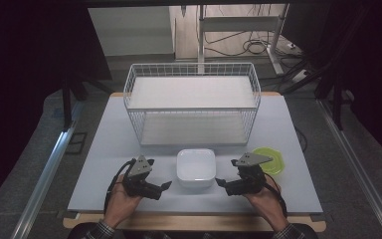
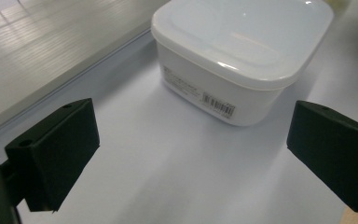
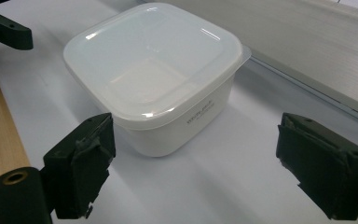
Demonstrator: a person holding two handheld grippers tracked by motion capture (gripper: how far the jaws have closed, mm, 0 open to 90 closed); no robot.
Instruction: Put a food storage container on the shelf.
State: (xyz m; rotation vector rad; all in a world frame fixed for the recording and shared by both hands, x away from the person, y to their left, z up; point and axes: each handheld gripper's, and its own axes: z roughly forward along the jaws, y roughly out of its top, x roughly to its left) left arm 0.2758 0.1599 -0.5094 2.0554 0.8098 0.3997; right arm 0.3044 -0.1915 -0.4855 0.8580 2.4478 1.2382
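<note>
Overhead, the lidded white container [image 1: 195,168] sits near the front of the table [image 1: 104,149] between my left gripper [image 1: 166,185] and right gripper [image 1: 221,182], both wide open, holding nothing. Along my left gripper [image 2: 191,154], its glossy plastic looks light, stiff and slippery. From my right gripper [image 3: 193,163], I'd squeeze the flat side walls below the lid rim.

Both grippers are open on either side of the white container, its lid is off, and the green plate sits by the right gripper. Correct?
Not quite: the lid is on the white container, as the right gripper view shows. The rest holds: left gripper and right gripper flank it open, and the green plate lies beside the right one.
</note>
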